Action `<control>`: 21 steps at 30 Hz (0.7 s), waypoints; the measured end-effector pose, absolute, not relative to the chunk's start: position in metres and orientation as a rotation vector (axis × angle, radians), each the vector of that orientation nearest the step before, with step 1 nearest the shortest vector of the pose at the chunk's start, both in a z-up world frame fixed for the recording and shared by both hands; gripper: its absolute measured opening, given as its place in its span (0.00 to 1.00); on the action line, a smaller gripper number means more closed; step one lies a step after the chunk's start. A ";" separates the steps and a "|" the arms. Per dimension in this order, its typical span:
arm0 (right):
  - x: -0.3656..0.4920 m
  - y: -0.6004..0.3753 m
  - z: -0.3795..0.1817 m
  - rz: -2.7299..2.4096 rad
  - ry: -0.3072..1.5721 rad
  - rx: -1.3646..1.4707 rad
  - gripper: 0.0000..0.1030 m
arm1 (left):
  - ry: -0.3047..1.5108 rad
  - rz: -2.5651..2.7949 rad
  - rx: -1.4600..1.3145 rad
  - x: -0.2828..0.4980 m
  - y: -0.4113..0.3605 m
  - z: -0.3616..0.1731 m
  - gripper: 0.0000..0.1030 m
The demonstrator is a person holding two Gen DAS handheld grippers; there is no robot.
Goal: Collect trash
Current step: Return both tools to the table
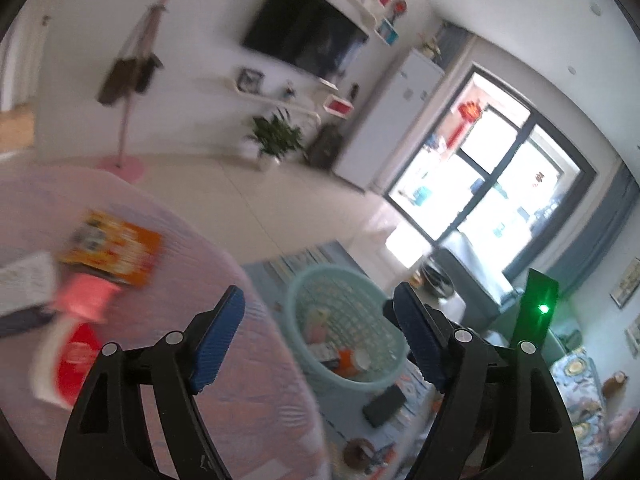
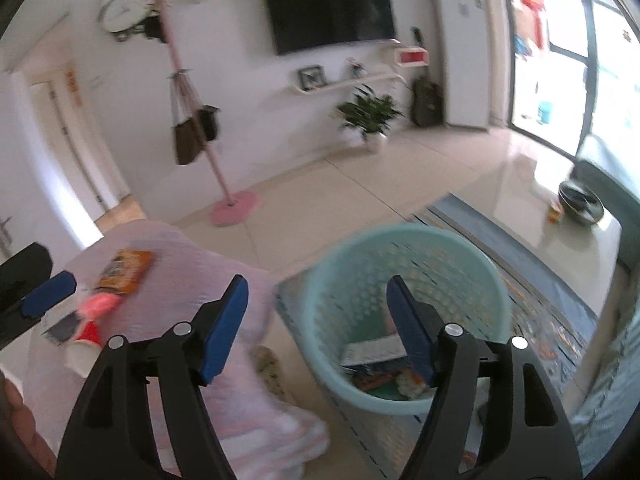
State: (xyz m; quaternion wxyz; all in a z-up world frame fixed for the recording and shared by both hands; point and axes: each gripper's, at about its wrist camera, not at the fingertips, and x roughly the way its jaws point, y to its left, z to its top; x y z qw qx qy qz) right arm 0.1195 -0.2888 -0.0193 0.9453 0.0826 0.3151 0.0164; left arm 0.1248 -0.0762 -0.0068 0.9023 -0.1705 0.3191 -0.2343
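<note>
Trash (image 2: 380, 364) lies in the mint basket (image 2: 472, 256); both claws (image 1: 320, 340) (image 2: 318, 328) gape wide, empty

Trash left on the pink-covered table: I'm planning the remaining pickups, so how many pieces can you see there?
4, maybe more beyond the frame: orange packet farthest back, pink wrapper in front of it, dark flat piece beside that, red-and-white paper cup nearest.

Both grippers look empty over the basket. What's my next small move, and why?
Probably swing the left gripper back toward the orange packet on the pink-covered table. Both grippers are open with nothing between the fingers, the basket already holds trash, and litter remains on the table.
</note>
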 end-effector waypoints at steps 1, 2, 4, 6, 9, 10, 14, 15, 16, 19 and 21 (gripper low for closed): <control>0.118 -0.279 -0.015 0.055 0.632 0.158 0.69 | 0.640 -0.460 -0.351 0.120 -0.064 -0.002 0.73; 0.117 -0.270 -0.012 0.077 0.623 0.148 0.69 | 0.631 -0.448 -0.350 0.117 -0.057 0.002 0.73; 0.114 -0.248 -0.006 0.129 0.605 0.126 0.70 | 0.609 -0.409 -0.349 0.111 -0.037 0.008 0.73; 0.112 -0.225 -0.002 0.174 0.592 0.094 0.70 | 0.596 -0.372 -0.357 0.106 -0.015 0.012 0.73; 0.114 -0.193 0.001 0.225 0.584 0.034 0.70 | 0.588 -0.313 -0.364 0.104 0.017 0.012 0.73; 0.114 -0.183 -0.001 0.241 0.582 0.017 0.70 | 0.591 -0.289 -0.360 0.104 0.028 0.011 0.73; 0.128 -0.154 -0.006 0.303 0.607 -0.021 0.71 | 0.622 -0.208 -0.315 0.111 0.069 0.000 0.81; 0.134 -0.147 -0.008 0.324 0.616 -0.027 0.70 | 0.634 -0.186 -0.297 0.116 0.081 -0.005 0.81; 0.138 -0.142 -0.010 0.331 0.626 -0.034 0.70 | 0.648 -0.177 -0.284 0.120 0.090 -0.010 0.84; 0.149 -0.127 -0.015 0.354 0.652 -0.045 0.70 | 0.709 -0.155 -0.271 0.141 0.119 -0.028 0.84; 0.151 -0.118 -0.018 0.382 0.663 -0.044 0.70 | 0.746 -0.151 -0.281 0.156 0.142 -0.042 0.84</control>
